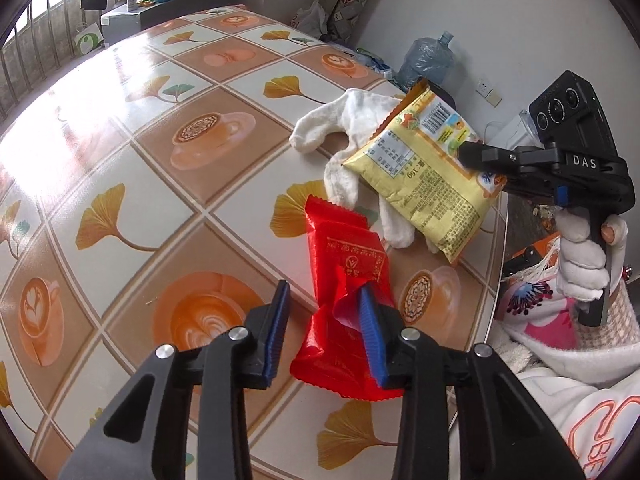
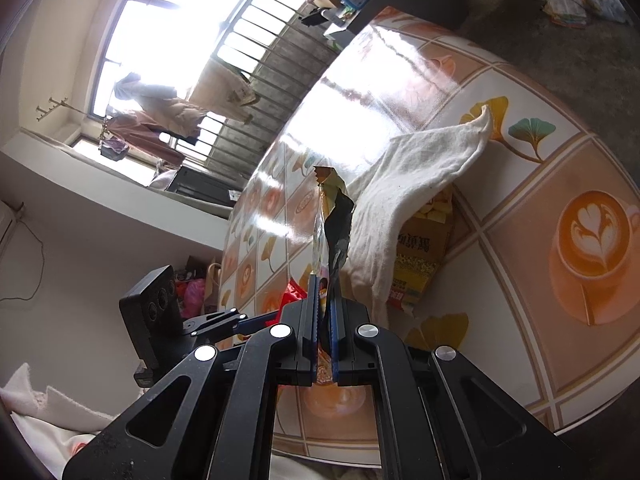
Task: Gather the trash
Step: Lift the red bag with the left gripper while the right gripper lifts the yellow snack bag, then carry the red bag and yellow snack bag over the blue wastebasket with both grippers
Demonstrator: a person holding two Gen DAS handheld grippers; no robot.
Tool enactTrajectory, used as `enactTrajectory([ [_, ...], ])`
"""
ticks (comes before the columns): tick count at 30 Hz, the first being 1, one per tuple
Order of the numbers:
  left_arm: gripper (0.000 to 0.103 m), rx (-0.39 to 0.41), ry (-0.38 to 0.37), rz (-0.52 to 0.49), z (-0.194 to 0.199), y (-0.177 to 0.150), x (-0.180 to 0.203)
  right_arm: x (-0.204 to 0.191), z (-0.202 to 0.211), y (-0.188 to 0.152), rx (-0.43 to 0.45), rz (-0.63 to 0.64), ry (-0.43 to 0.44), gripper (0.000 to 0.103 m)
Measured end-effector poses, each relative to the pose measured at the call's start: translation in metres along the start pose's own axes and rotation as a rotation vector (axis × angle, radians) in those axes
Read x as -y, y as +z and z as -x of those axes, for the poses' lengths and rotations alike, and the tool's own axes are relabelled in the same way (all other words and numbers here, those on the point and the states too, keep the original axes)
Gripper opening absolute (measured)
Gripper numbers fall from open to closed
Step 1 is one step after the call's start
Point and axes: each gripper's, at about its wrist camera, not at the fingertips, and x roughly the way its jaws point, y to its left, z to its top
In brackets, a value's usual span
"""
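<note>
From the left wrist camera, the left tongs (image 1: 325,300) hang over the worktop (image 1: 160,92), which wears a glossy cover printed with coffee cups and ginkgo leaves. Their two blue fingers stand apart. A red wrapper (image 1: 340,280) lies on the worktop under them: its crumpled near end curls against the inner face of the right-hand finger, while the left-hand finger is clear of it, so the tongs are open and not pinching the wrapper. Just beyond the wrapper lies a white cloth (image 1: 352,120), twisted across the worktop near its right edge. Over the cloth, the right tongs (image 1: 470,152) come in from the right with a yellow snack bag (image 1: 420,184) clamped at one edge; the bag hangs tilted, its printed back and barcode facing the camera, lifted off the worktop. A gloved hand (image 1: 580,256) grips the handle of the right tongs. Behind the worktop stand a blue water jug (image 1: 430,60) against the wall and a cluttered shelf.

From the right wrist camera, the right tongs (image 2: 325,300) are closed tight on the snack bag (image 2: 334,216), seen edge-on, its crinkled end sticking up between the fingers. To its right the white cloth (image 2: 420,184) lies draped over a yellow packet (image 2: 424,256) on the worktop (image 2: 540,160). At lower left the left tongs (image 2: 276,314) reach toward a bit of the red wrapper (image 2: 292,296), their tips hidden behind the right tongs. A bright barred window fills the upper left.
</note>
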Motion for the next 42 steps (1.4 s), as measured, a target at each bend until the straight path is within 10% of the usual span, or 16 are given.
enactTrajectory([
  [6,0.012,0.016,-0.053,0.038,0.007,0.000,-0.009,-0.001,0.002,-0.001,0.013,0.006,0.015,0.004],
  [23,0.011,0.216,-0.083,0.087,0.080,0.052,-0.024,0.003,0.063,0.017,0.212,-0.023,0.115,0.004],
  [34,0.011,0.236,-0.145,-0.102,0.051,0.135,0.057,0.036,0.117,0.020,0.405,-0.109,0.071,0.004],
  [42,0.011,0.161,-0.183,-0.228,-0.002,0.188,0.135,0.076,0.173,0.015,0.601,-0.196,-0.114,0.004],
])
